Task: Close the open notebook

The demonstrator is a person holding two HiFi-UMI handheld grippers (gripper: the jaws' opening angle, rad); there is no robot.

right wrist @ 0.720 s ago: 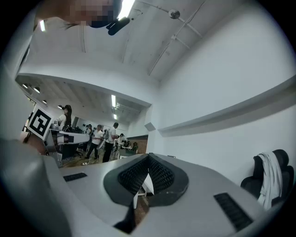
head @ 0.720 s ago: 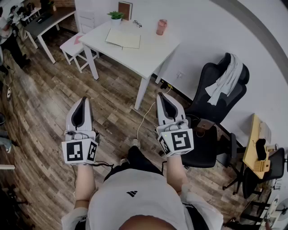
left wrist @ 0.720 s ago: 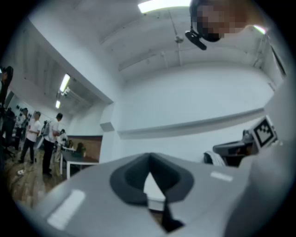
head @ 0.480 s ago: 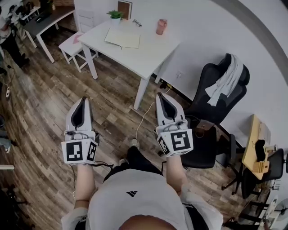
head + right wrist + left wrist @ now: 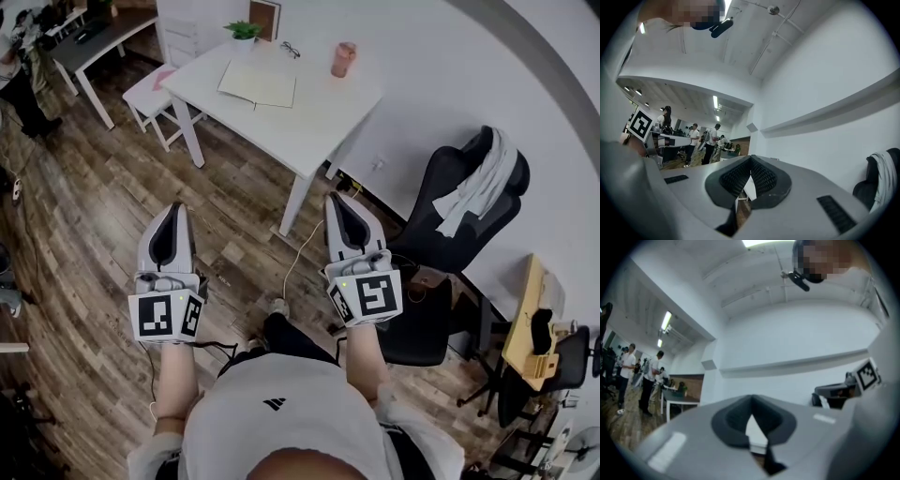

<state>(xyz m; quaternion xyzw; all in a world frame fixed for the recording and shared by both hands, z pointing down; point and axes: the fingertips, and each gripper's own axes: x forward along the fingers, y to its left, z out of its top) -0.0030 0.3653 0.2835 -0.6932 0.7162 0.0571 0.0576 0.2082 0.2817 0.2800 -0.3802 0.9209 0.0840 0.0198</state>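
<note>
The head view looks steeply down from over the person (image 5: 281,412), the desk (image 5: 319,103) lying far off toward 12 o'clock. The cameras on the left hand-held gripper (image 5: 174,208) and right hand-held gripper (image 5: 334,200) face forward, about level, sharing that distant desk and the white wall (image 5: 797,343).

Wooden floor (image 5: 103,187) lies open toward the table (image 5: 323,108); chair (image 5: 427,239) stands right.

Office: white desk (image 5: 323,112), swivel chair (image 5: 433,204)

the notebook (image 5: 258,85) is laid on the table (image 5: 319,117), left of the cup (image 5: 342,60); the chair (image 5: 448,234) is placed right of the table.
</note>
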